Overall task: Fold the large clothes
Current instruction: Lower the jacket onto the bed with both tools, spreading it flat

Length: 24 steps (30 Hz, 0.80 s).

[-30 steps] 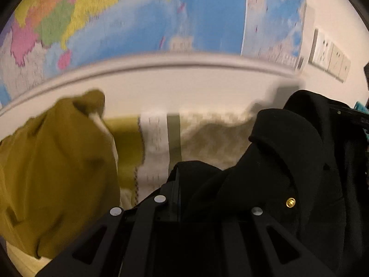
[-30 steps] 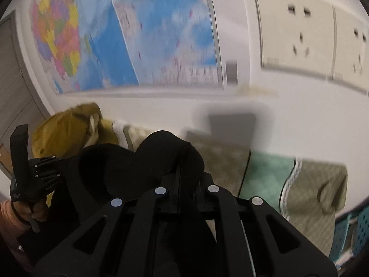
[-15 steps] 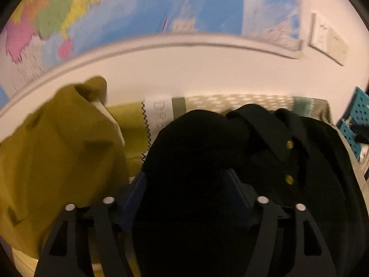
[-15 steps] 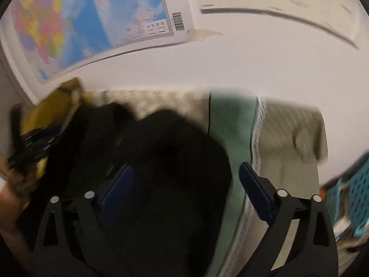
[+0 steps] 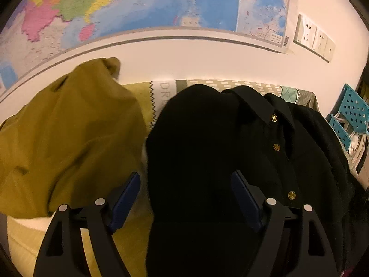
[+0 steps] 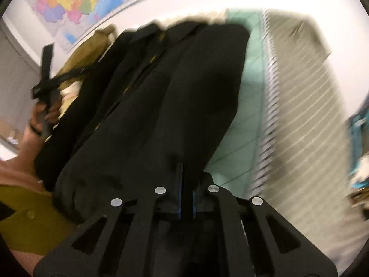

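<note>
Black shirt (image 6: 161,106) pinched in right tool (image 6: 186,198), left tool (image 5: 185,191) spread wide

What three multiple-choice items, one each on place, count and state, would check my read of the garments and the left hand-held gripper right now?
1. In the left wrist view, the mustard garment lies where from the black garment? A left, B right, C on top.
2. How many gold buttons show on it there? A one, B three, C six.
3. The left hand-held gripper is: A open, B shut on cloth, C out of view.
Answers: 1 A, it fills the left side; 2 B, three run down the placket; 3 A, its jaws stand wide apart.
</note>
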Motion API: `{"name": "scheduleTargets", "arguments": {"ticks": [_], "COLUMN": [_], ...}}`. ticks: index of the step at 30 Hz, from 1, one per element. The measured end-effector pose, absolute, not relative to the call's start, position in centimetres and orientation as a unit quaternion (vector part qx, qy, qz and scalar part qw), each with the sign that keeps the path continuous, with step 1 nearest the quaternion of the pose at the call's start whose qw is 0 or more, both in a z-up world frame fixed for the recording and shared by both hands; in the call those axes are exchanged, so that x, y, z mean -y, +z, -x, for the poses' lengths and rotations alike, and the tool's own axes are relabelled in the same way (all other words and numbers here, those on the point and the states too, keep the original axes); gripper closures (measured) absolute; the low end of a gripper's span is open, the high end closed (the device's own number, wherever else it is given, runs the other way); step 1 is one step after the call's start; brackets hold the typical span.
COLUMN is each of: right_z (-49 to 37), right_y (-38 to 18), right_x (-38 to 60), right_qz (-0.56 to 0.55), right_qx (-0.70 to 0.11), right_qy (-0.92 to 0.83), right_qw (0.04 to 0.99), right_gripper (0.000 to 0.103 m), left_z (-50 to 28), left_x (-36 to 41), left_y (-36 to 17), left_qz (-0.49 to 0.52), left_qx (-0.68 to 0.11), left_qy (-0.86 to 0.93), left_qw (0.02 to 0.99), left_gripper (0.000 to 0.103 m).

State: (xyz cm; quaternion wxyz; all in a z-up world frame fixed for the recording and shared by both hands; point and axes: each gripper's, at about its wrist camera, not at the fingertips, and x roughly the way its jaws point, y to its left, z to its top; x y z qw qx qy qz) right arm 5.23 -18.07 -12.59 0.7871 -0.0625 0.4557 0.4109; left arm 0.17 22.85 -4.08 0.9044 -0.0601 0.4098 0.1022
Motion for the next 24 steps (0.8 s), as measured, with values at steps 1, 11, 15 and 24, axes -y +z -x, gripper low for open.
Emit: {"name": "scheduleTargets", "arguments": {"ticks": [1, 11, 15, 24], "right_z": [-5.7, -13.9, -15.0, -6.4], "right_y": [-10.3, -4.9, -10.8, -8.9], "right_x": [18.6, 19.8, 19.1, 23.9], "right_qz": [0.075, 0.204, 0.220, 0.069], "right_qx": [-0.428, -0.360, -0.421, -0.425], "right_qy": [0.394, 0.198, 0.172, 0.305], "right_qw": [0.810, 0.889, 0.863, 0.849], "right_gripper": [0.097, 0.090, 0.047, 0.006], "left_z": [0.3, 5.5, 6.9, 11.2], "left_x": [-22.9, -25.4, -25.3, -23.7], "left_y": [-3.7, -3.6, -5.4, -6.5], "left_qz": [0.059, 0.065, 0.071, 0.091], "left_qx": [-0.407, -0.402, -0.432, -0.442], "left_qy": [0.104, 0.110, 0.081, -0.019], "left_qw": [0.906, 0.907, 0.895, 0.892], "left_gripper": [0.025, 0.021, 0.021, 0.013]}}
